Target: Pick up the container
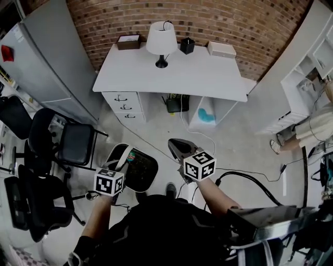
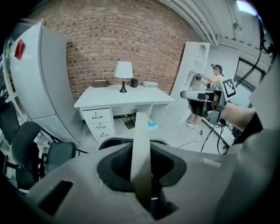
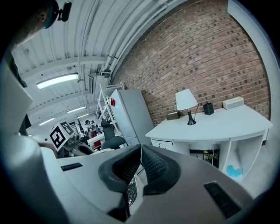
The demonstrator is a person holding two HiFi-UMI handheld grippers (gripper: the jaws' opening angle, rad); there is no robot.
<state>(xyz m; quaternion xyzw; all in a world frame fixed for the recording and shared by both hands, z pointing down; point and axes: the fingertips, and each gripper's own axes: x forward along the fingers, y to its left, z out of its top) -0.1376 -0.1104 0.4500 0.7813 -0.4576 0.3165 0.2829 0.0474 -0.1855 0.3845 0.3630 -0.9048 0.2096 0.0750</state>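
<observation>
Black bin [image 1: 140,171]: L tool [image 2: 141,154] & R tool [image 3: 139,154] both pinch its edge. Lifting step, I think; next, keep it level.

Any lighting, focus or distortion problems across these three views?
Head view: light is even, without glare, though the grey cabinet leans from the wide lens. Left gripper view: black corners, a blown-out ceiling light, and the container's white band looks soft in the left tool. Right gripper view: the brick wall curves strongly, the strip light is bright, the right tool sits in shade.
</observation>
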